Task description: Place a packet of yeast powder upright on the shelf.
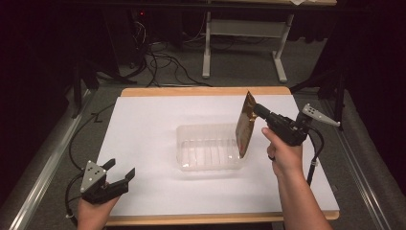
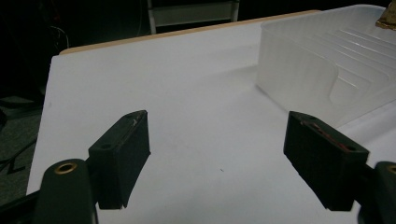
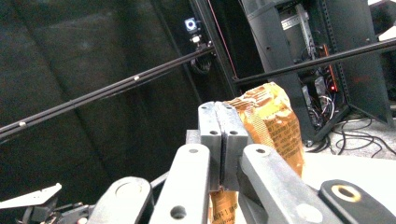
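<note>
Gold snack bag [image 1: 245, 125] hangs over the clear tray [image 1: 208, 153], pinched tight by the right gripper [image 1: 257, 110]. Left gripper [image 1: 119, 171] rests wide open, holding nothing, near the bench's front left corner.

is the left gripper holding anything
No, the left gripper has its fingers spread wide, with bare white table between them.

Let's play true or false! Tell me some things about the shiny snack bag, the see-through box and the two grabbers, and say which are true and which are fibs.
1. The right gripper pinches the gold snack bag. True.
2. The left gripper holds a bag too. False: its jaws are open and empty.
3. The clear plastic tray sits on the white table. True.
4. The snack bag lies flat on the table. False: it hangs upright over the tray's right end.
</note>
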The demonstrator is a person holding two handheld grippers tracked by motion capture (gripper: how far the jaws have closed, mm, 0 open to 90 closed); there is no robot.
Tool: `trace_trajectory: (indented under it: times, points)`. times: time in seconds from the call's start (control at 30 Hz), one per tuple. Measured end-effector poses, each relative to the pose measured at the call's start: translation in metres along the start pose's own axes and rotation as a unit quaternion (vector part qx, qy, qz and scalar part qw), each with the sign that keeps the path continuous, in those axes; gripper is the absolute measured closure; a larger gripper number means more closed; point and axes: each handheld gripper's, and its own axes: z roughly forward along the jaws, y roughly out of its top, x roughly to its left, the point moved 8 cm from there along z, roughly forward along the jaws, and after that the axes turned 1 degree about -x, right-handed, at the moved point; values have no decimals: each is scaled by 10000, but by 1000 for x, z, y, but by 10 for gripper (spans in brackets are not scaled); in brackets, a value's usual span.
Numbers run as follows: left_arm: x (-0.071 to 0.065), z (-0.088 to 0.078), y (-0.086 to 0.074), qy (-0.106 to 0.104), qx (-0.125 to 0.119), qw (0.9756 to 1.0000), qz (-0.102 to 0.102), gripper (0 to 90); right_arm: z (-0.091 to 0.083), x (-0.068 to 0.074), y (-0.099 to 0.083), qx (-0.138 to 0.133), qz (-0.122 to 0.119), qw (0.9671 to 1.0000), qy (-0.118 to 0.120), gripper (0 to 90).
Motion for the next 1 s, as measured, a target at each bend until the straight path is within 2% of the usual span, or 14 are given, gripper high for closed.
trace_trajectory:
  times: [0.43,0.9,1.0]
  points:
    - [-1,1,0,-14,14,10000,5,231,4,-16,-17,212,59,9995,-241,900]
    - [-3,1,0,-62,46,10000,58,230,11,-16,-30,445,-138,9982,-389,900]
    - [-3,1,0,-67,56,9999,88,230,12,-18,-36,481,-66,9979,-422,900]
